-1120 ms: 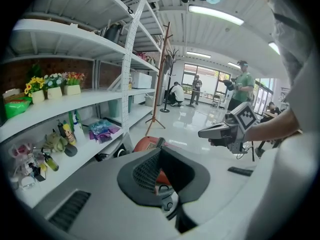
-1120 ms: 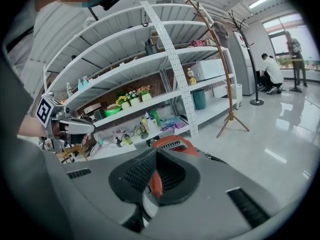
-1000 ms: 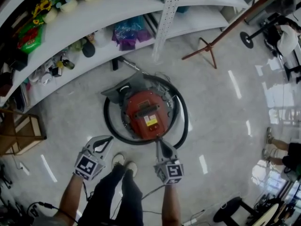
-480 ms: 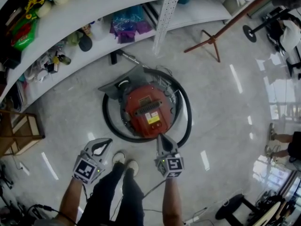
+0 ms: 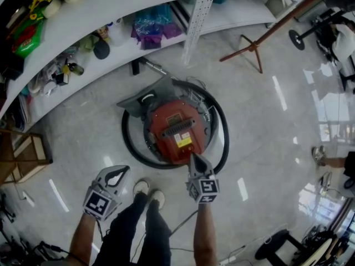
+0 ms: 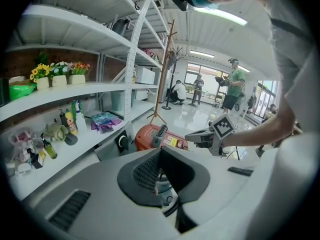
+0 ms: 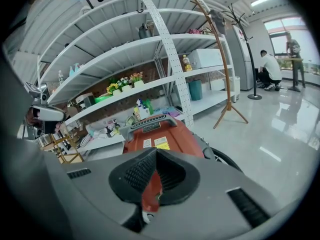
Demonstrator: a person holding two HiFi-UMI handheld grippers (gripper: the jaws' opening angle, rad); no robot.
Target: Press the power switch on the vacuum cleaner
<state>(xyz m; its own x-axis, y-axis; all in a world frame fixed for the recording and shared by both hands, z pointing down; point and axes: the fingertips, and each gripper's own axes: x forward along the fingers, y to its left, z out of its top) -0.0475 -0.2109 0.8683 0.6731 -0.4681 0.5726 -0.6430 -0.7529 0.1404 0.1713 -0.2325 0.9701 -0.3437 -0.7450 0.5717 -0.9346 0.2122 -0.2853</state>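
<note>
The right claw (image 5: 194,160) and left claw (image 5: 123,170) are closed, empty. The vacuum cleaner (image 5: 176,127), judged heavy and rigid, is only to be pressed at its switch.

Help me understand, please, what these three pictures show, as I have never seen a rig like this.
No robot here: a person stands on the floor with a hand-held two-jaw gripper in each hand. The top-down picture comes from a camera on the person's head; the other two come from cameras riding on each gripper, looking along its jaws. On the floor lies a red vacuum cleaner ringed by its black hose, beside white shelves of small goods. The left gripper hangs off to the side; the right gripper points at the vacuum's near edge. Both have their jaws together and hold nothing.
</note>
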